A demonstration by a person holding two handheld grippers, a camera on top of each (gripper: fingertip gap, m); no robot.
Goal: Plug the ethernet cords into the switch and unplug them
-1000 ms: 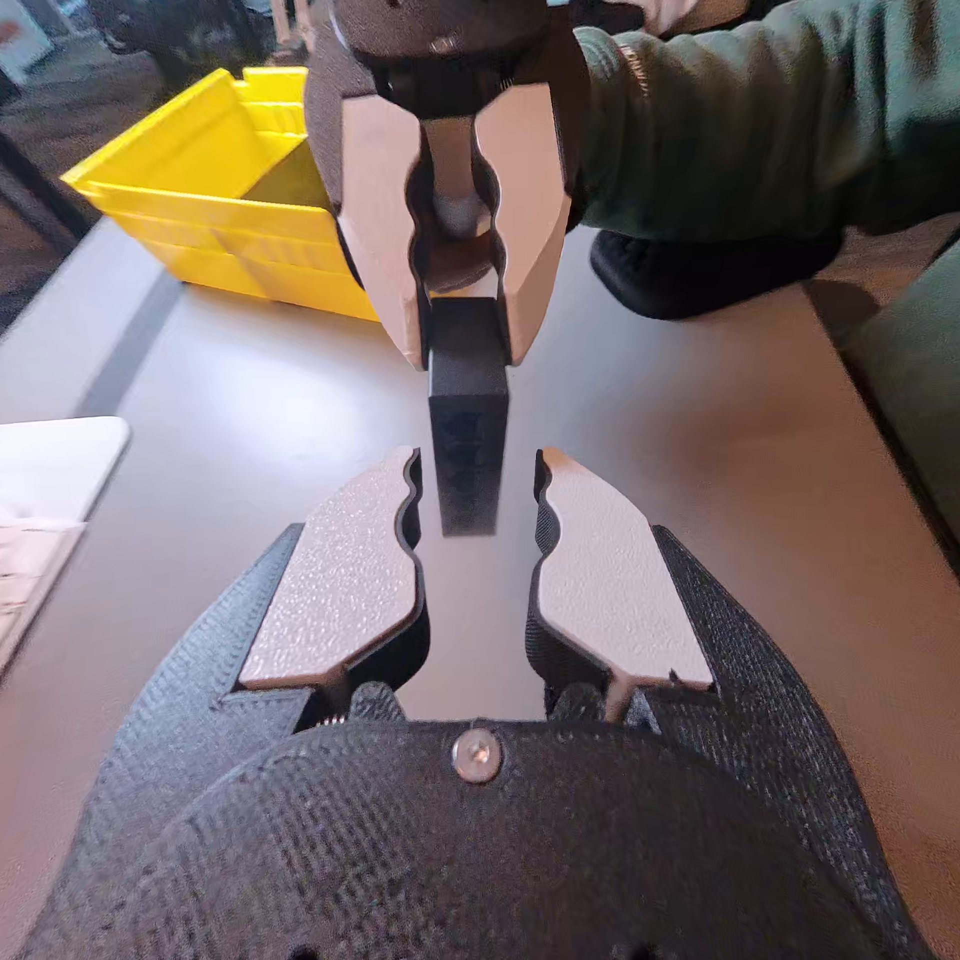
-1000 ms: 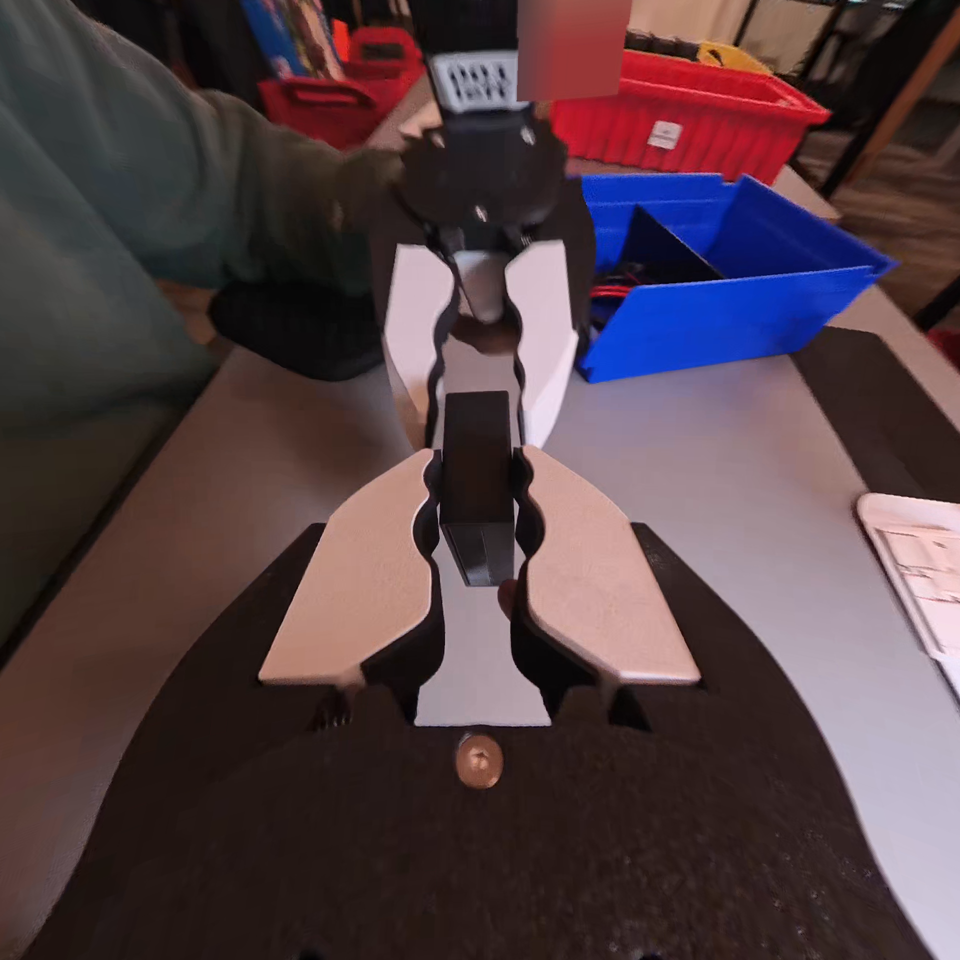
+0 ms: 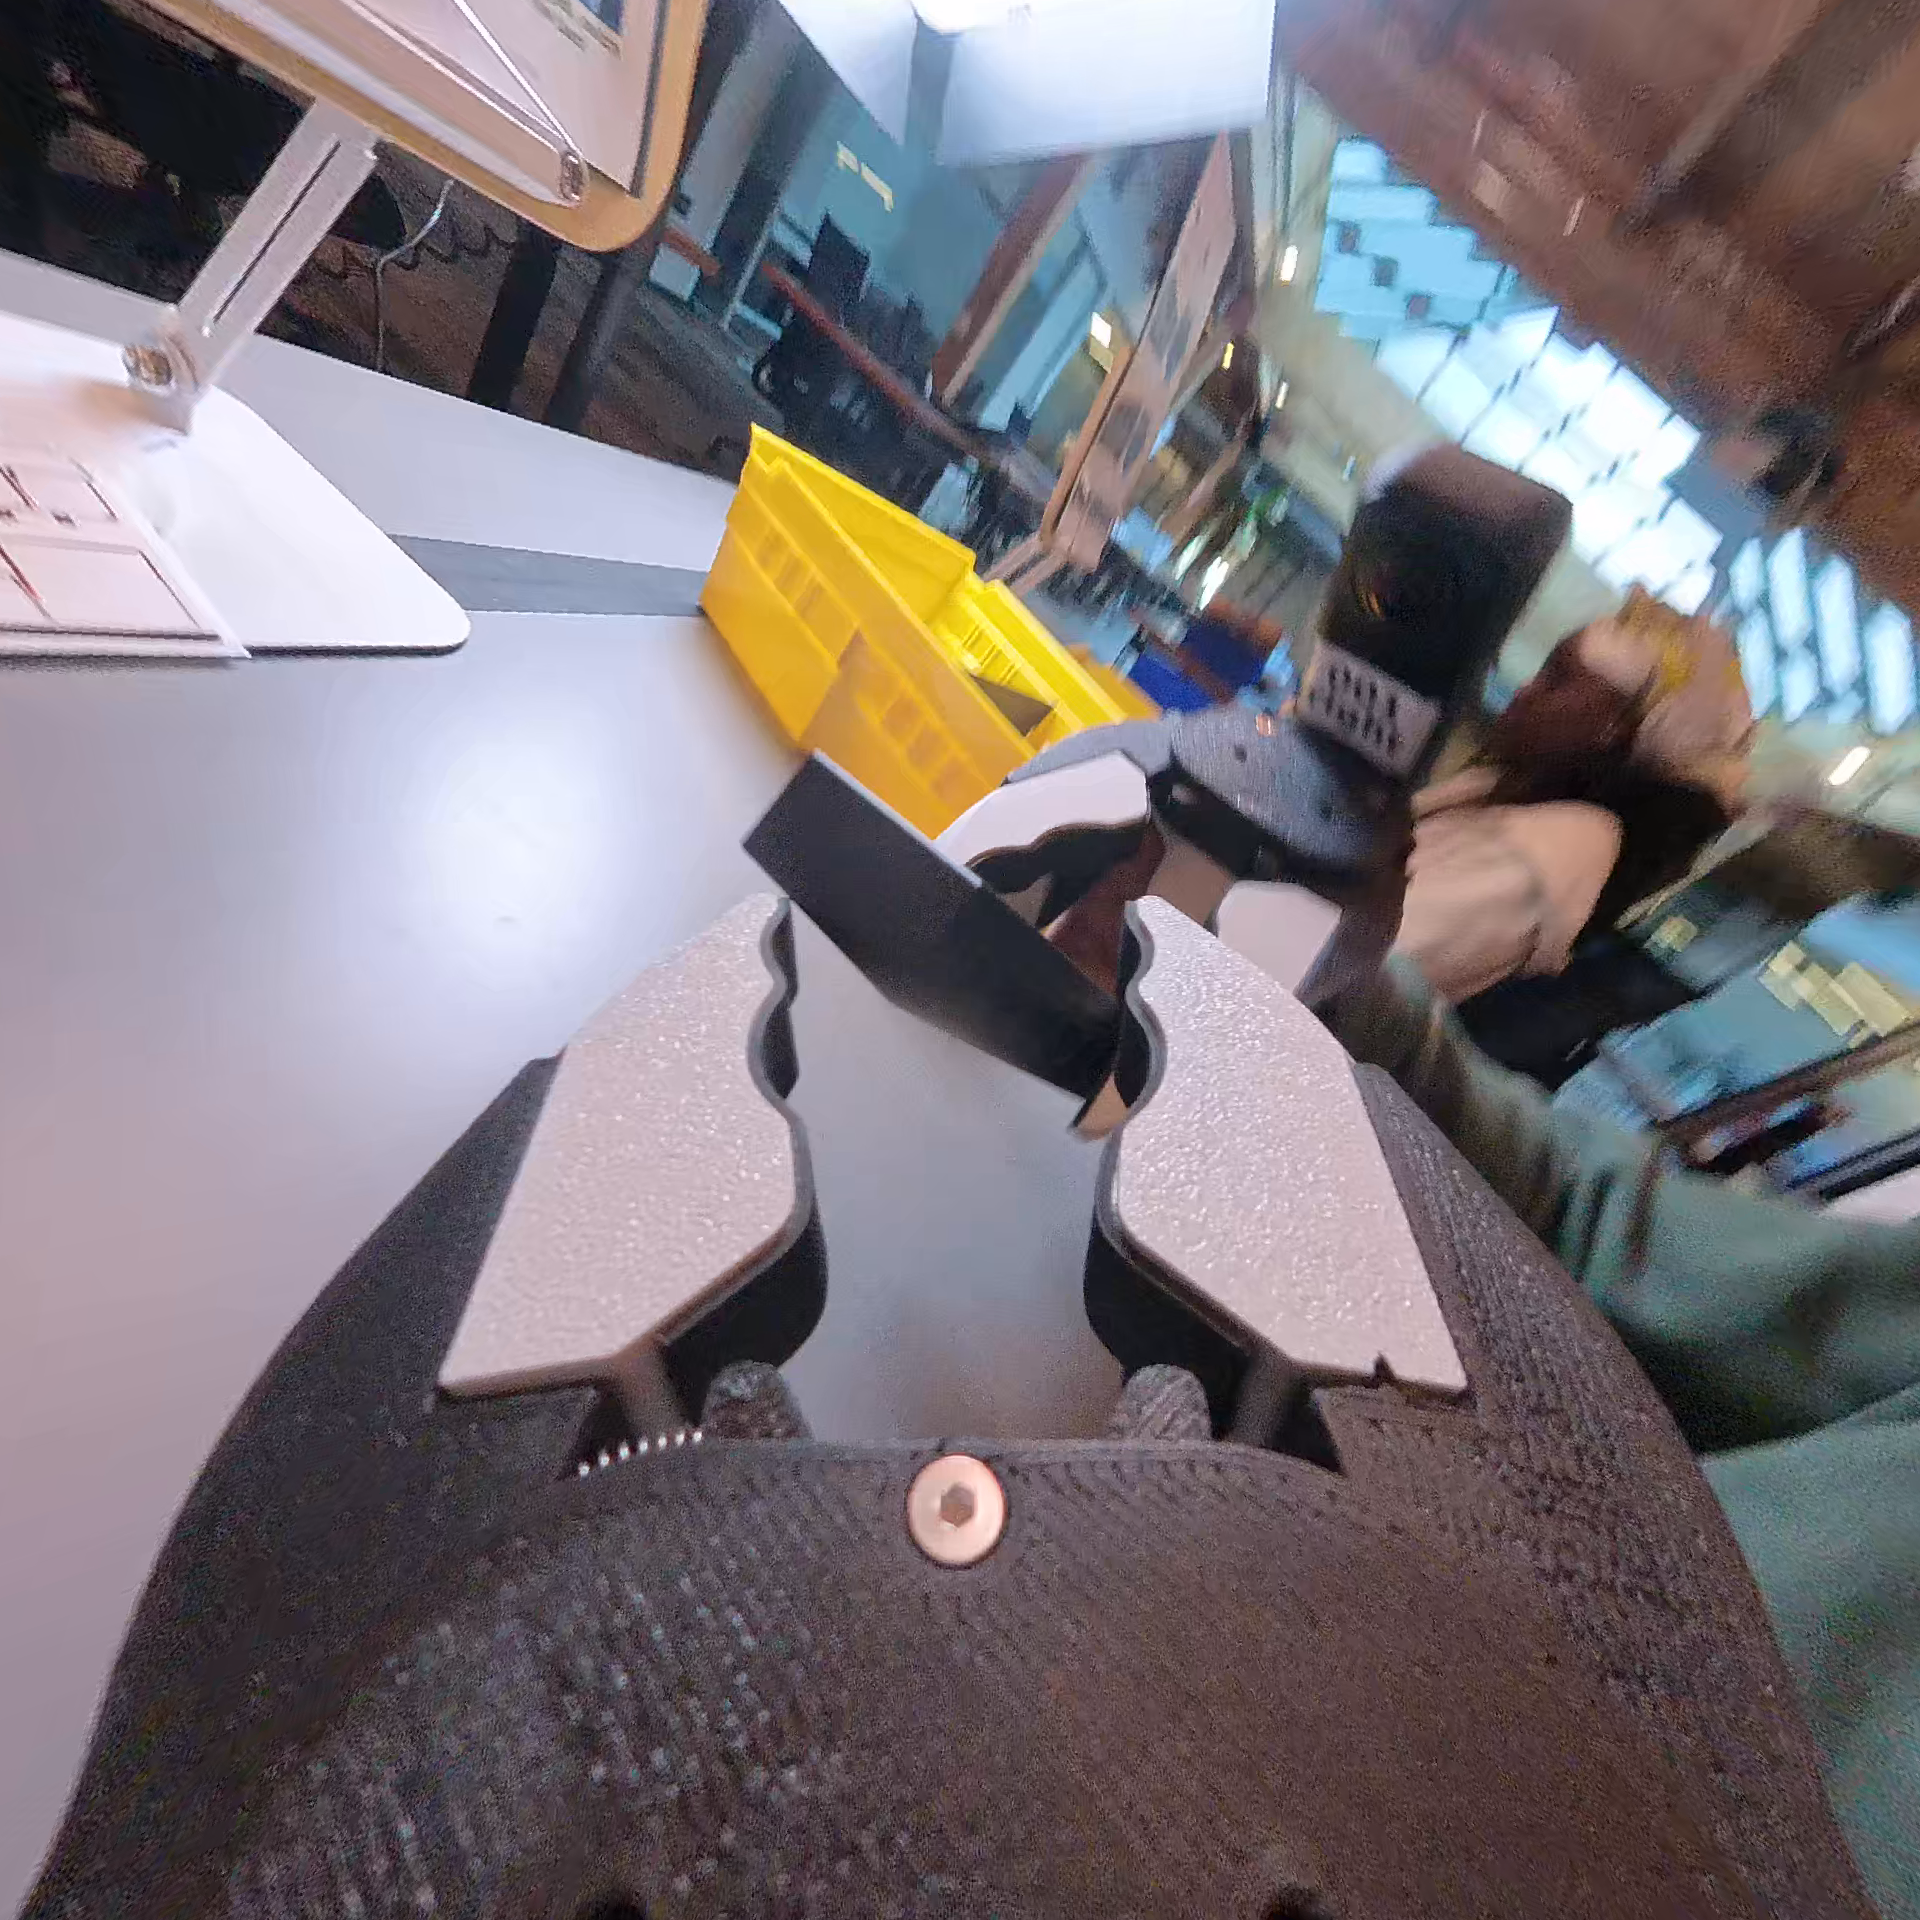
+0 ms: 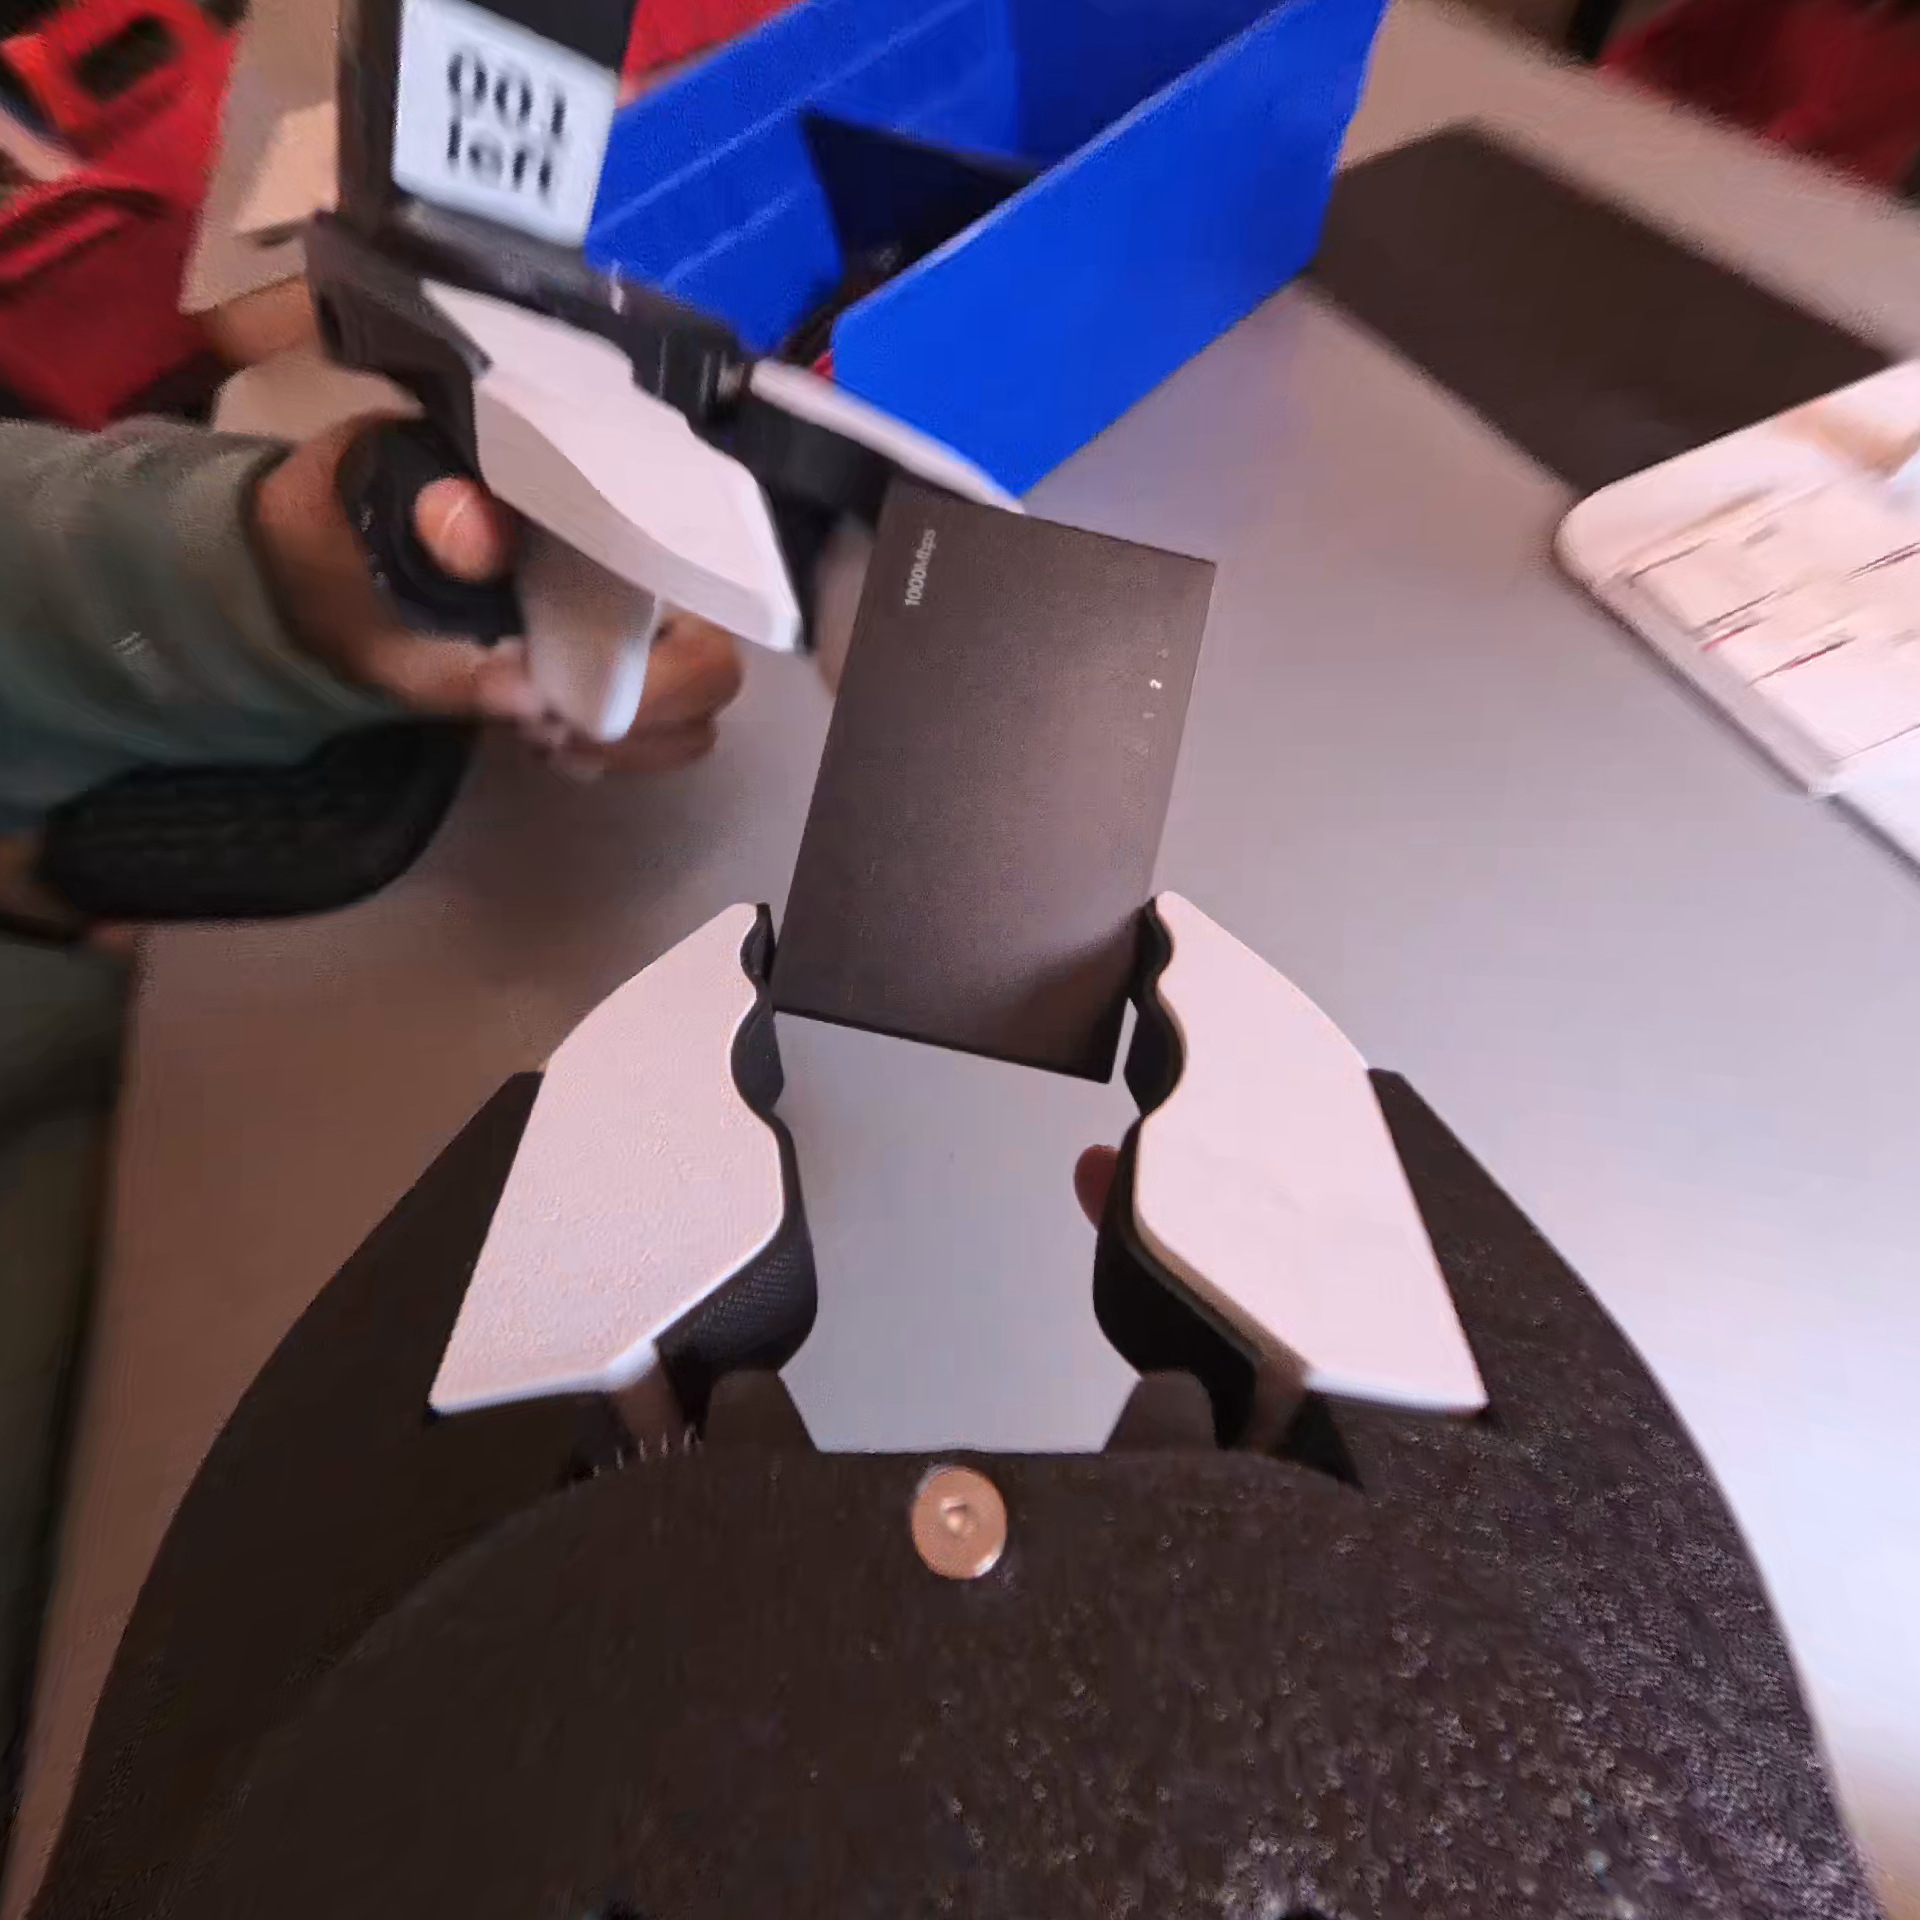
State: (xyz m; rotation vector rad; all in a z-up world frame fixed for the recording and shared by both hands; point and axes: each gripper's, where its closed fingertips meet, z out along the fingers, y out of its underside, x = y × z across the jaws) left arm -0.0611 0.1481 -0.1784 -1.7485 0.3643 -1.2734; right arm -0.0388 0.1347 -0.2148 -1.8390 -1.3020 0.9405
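Your right hand-held gripper (image 4: 951,961) is clamped on the near end of the switch (image 4: 997,769), a flat black box. Its fingertips press the two long edges, and the broad top face tilts up toward the lens and runs toward 12 o'clock. A finger of yours shows just inside the right finger at about 4 o'clock from the grip; I judge it is only wrapped round the handle.

Your left hand-held gripper (image 3: 956,961) stands apart. In the left wrist view the switch (image 3: 925,935) slants across the gap between its fingers: one end seems to touch the right finger's inner edge, but I cannot tell whether it bears there. The other end is clear of the left finger.

From the right wrist view, that left tool (image 4: 665,499) sits at 10 o'clock of the switch, held in your hand (image 4: 447,613), close to the far corner.

The blue bin (image 4: 1039,312) lies at 12 o'clock beyond the switch on the grey worktop (image 4: 1455,935). Something red and dark shows inside; too blurred to call cords. The yellow bin (image 3: 873,644) sits at 11 o'clock in the left view.

My reading: you hold the switch by one end so the other stays free for regripping or setting down. No cord is in either tool, so plugging has not started.
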